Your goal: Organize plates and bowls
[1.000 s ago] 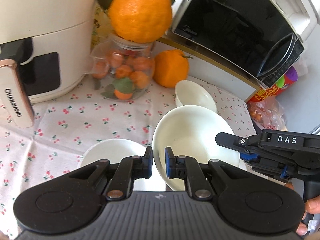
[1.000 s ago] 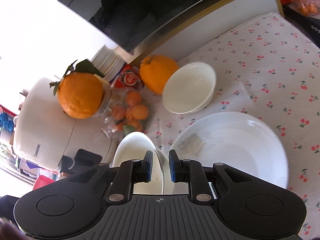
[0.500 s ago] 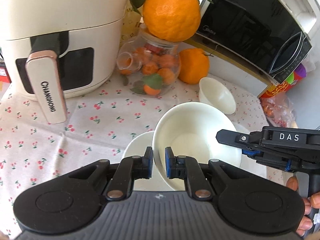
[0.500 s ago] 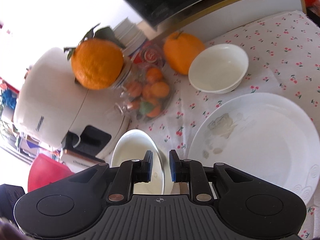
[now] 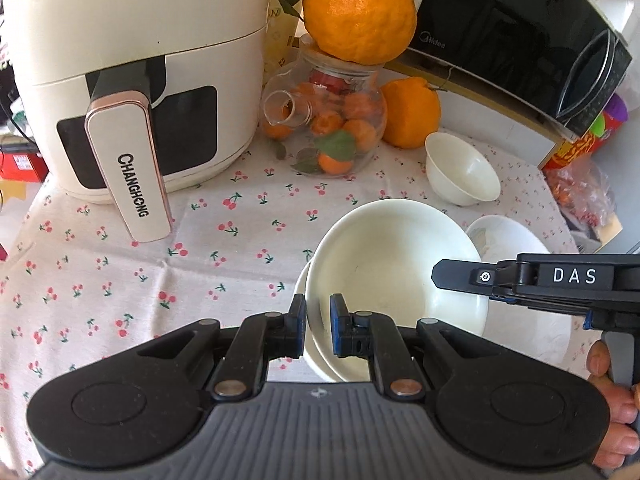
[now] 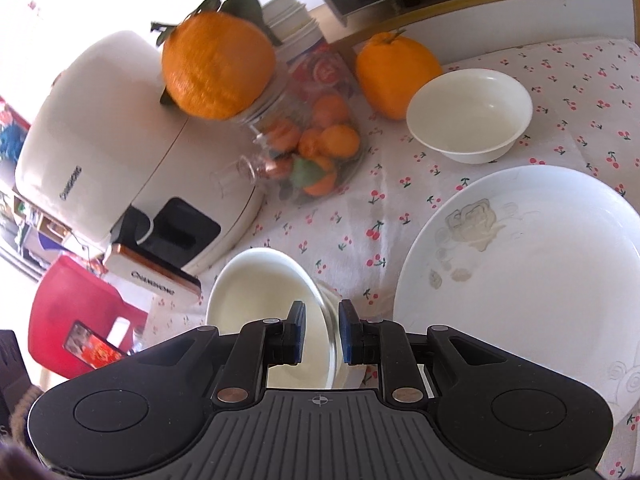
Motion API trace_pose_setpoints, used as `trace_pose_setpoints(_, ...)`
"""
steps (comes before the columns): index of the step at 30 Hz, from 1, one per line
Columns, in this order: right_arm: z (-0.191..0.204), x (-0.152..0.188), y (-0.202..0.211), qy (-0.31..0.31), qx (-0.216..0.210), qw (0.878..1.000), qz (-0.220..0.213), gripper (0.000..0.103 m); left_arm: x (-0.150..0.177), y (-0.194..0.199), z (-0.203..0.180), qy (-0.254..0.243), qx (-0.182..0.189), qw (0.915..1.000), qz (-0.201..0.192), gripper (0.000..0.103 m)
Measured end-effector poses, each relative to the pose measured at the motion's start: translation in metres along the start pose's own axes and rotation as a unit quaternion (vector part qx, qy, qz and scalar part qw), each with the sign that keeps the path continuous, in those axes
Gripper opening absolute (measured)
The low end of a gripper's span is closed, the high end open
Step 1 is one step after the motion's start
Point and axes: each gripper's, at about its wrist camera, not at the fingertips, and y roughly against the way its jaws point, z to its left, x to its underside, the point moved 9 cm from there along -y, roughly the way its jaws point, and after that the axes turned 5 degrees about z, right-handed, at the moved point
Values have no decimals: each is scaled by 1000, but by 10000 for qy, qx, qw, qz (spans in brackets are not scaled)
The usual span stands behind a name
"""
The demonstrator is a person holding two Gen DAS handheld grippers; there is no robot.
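Bowls are partly gathered: a large white bowl [image 5: 396, 272] is pinched by its rim in the left gripper [image 5: 318, 328] over another bowl, and the right gripper [image 6: 320, 332] is clamped on the opposite rim. A small bowl [image 6: 468, 116] and plate [image 6: 520, 264] are left unstacked on the tablecloth [image 5: 120, 280].

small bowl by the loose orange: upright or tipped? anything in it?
Upright and empty: the small bowl sits on its base on the tablecloth, its bare white inside showing.
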Motion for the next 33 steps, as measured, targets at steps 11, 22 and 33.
trace_pose_setpoints(11, 7, 6, -6, 478, 314, 9984, -49, 20, 3, -3, -1, -418, -337, 9986, -8, 11)
trace_pose_setpoints(22, 10, 7, -7, 747, 467, 9961, -100, 20, 4, -6, -2, -588, -461, 9972, 19, 11)
trace_pose_setpoints(33, 9, 6, -6, 825, 555, 9950, -121, 20, 3, -6, -2, -648, -526, 9965, 9, 18)
